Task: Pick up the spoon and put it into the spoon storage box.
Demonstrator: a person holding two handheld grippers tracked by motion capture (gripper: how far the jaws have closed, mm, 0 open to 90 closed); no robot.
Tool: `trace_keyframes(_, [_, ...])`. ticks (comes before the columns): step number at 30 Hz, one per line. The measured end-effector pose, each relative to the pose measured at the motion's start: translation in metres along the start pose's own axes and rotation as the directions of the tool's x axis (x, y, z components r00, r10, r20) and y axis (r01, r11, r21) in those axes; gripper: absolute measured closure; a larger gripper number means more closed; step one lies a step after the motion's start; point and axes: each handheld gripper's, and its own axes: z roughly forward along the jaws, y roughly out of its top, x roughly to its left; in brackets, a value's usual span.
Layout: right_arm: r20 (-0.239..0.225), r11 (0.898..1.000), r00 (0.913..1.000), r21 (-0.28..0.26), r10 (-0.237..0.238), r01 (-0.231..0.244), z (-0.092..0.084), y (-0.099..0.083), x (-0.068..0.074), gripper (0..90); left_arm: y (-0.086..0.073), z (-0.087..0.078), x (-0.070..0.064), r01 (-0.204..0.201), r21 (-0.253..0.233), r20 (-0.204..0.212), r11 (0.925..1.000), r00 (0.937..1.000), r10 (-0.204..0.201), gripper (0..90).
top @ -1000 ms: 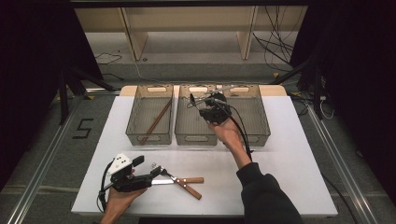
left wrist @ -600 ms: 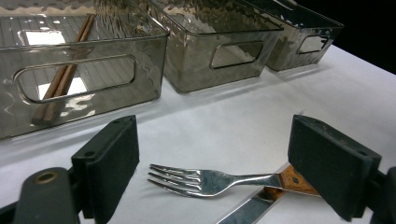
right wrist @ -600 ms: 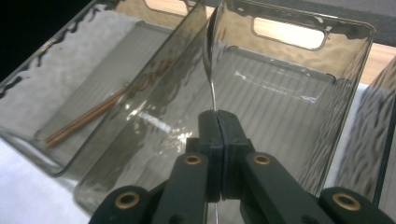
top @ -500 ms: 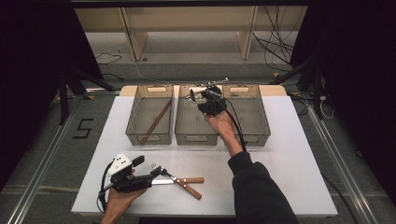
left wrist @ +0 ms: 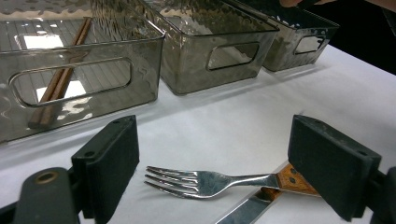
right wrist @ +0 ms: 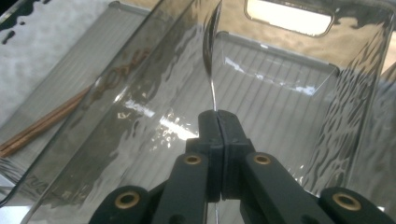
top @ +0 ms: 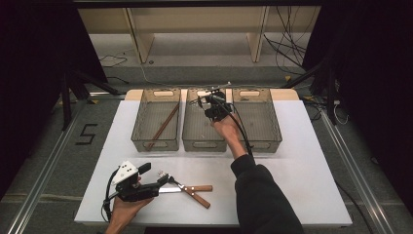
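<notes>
The right gripper [right wrist: 218, 122] hangs over the middle bin [top: 195, 129] of three smoked-plastic bins at the table's far edge, its jaws pinched together on a thin metal utensil [right wrist: 211, 51] — probably a spoon, seen edge-on — which rises from the jaw tips above the bin's ribbed floor. In the high view this gripper [top: 210, 103] sits near the bin's far right corner. The left bin [top: 141, 127] holds a pair of wooden chopsticks [top: 163, 126]. Near the table's front edge the left gripper [left wrist: 215, 168] rests low with its jaws spread wide — between them lies a fork [left wrist: 205, 179], touched by neither pad, its wooden handle crossing a knife [top: 195, 188].
</notes>
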Motion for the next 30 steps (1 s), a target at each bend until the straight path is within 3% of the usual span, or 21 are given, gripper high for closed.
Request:
trace_keyframes(17, [0.004,0.999,0.9999,0.044,-0.013,0.013,0.017,-0.004,0.007,89.2,0.0,0.0,-0.001,0.002,-0.002,0.004,1.0,1.0,-0.002,16.4])
trace_keyframes(18, [-0.006,0.999,0.9999,0.047,-0.008,0.008,0.018,-0.004,0.006,88.0,0.0,0.0,-0.001,0.003,-0.002,0.004,1.0,1.0,-0.003,16.3])
trace_keyframes(20, [-0.031,0.999,0.9995,0.046,0.002,-0.001,0.019,-0.004,0.006,74.7,0.0,0.0,0.0,0.002,-0.003,0.004,1.0,1.0,-0.002,16.4])
trace_keyframes(22, [-0.063,0.999,0.9979,0.044,0.011,-0.008,0.016,-0.003,0.005,68.6,0.0,0.0,0.0,0.003,-0.003,0.004,1.0,1.0,-0.003,16.4])
trace_keyframes(30, [-0.128,1.0,0.9914,0.005,-0.026,0.027,-0.002,-0.004,0.007,54.3,0.0,0.0,0.001,0.002,0.003,0.001,1.0,1.0,-0.002,16.3])
